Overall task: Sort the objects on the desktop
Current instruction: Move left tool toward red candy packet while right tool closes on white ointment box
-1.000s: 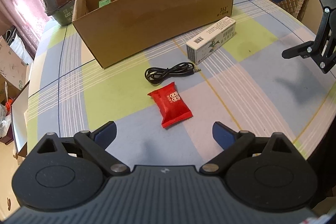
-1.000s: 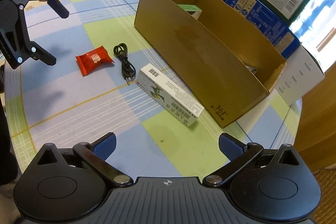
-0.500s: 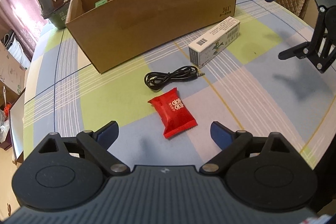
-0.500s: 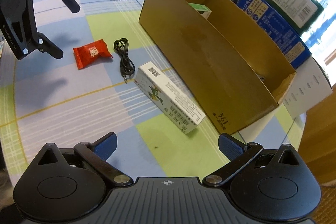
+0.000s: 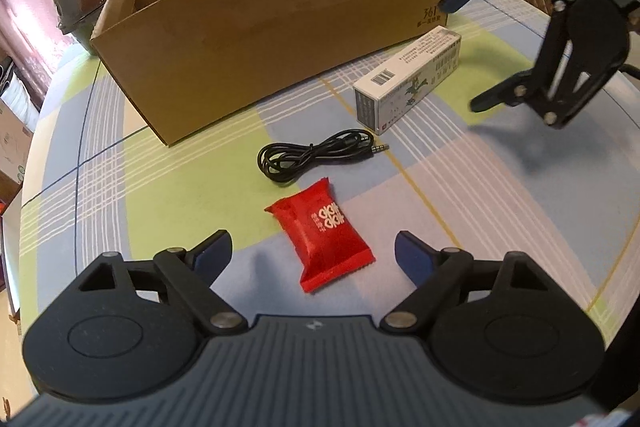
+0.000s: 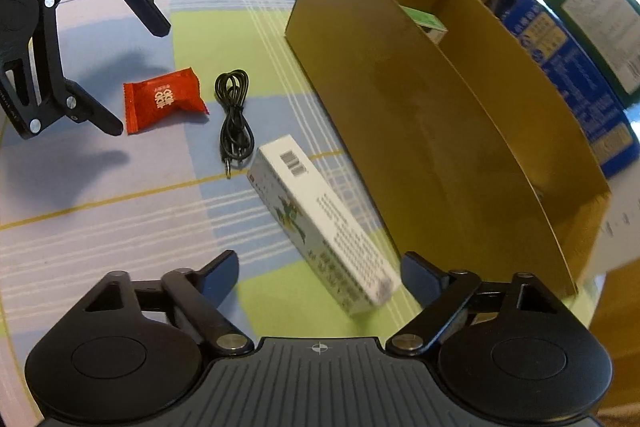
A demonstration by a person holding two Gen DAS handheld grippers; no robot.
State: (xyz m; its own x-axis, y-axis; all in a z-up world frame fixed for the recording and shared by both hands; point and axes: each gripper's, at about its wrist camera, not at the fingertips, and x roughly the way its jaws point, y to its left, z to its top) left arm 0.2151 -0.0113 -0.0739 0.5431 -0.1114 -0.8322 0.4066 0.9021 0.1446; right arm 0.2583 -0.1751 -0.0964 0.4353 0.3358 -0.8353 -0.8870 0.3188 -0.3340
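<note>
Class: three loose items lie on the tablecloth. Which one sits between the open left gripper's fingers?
The red snack packet, right ahead of the left gripper. The black cable and white carton lie farther off, nearer the cardboard box.

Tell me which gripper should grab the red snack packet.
Left. The left gripper is open with the red snack packet lying between its fingertips; the right gripper faces the white carton.
</note>
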